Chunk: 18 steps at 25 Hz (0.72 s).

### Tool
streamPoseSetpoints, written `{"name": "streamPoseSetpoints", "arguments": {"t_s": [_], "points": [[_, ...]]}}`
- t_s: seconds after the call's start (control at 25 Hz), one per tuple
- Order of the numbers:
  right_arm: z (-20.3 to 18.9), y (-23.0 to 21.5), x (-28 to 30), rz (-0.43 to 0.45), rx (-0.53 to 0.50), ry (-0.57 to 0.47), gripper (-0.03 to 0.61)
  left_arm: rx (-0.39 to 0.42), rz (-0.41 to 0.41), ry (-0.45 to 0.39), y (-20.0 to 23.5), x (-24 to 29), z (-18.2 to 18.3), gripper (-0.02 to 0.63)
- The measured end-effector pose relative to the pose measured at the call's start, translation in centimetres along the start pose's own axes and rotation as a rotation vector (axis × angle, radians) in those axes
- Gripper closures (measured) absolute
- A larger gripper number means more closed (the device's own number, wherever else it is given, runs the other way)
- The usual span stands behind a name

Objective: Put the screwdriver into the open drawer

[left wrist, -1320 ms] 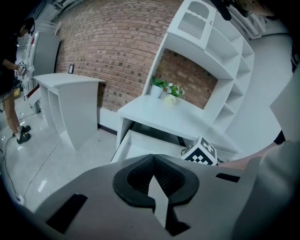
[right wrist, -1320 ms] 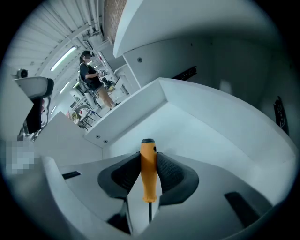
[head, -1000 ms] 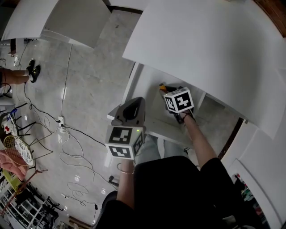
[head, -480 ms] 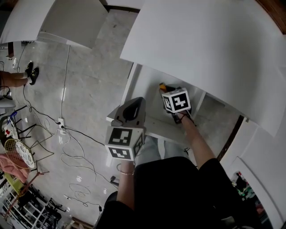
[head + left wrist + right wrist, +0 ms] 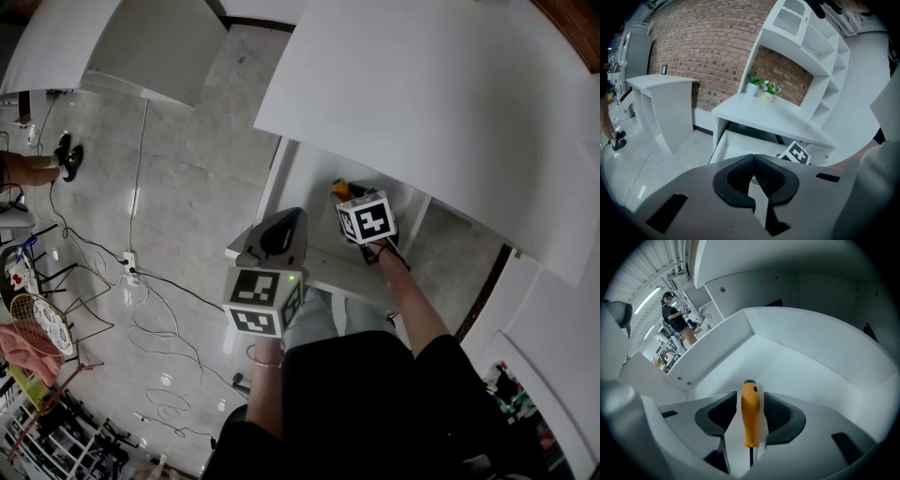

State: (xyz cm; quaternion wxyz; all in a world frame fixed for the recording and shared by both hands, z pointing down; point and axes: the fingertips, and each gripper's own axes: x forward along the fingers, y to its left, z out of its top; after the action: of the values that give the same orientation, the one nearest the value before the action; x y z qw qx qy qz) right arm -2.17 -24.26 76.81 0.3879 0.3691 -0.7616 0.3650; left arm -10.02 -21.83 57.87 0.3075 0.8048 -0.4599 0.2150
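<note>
Right claw (image 5: 750,400), pitched steeply into drawer (image 5: 811,362), just opened around screwdriver (image 5: 749,416).

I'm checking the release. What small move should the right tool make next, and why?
Probably lift the right tool straight out of the drawer: its jaws have just been opening, and the screwdriver sits between them with a gap on each side.

Screwdriver (image 5: 750,413) — orange handle, black end cap, small dark hole near cap, thin dark shaft running back toward camera. I see it inside open drawer (image 5: 811,348), between jaws of right hand-held gripper (image 5: 751,399). Jaws have just been opening: gap either side of handle, pads off it. Handle end points toward drawer's far wall. Drawer — white, plain walls and floor, pulled out from under white worktop (image 5: 422,103).
</note>
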Motion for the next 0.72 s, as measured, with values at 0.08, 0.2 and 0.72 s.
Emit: {"name": "streamPoseSetpoints", "arguments": {"t_s": [0.08, 0.2, 0.72], "points": [[0.1, 0.1, -0.1, -0.005, 0.009, -0.007, 0.430, -0.005, -0.003, -0.001, -0.1, 0.0, -0.1, 0.605], [0.7, 0.5, -0.7, 0.004, 0.040, -0.024, 0.430, -0.048, -0.016, -0.017, 0.0, -0.3, 0.2, 0.604], [2.6, 2.9, -6.4, 0.041, 0.018, -0.149, 0.520, 0.006, -0.050, -0.085, -1.7, -2.5, 1.7, 0.605]]}}
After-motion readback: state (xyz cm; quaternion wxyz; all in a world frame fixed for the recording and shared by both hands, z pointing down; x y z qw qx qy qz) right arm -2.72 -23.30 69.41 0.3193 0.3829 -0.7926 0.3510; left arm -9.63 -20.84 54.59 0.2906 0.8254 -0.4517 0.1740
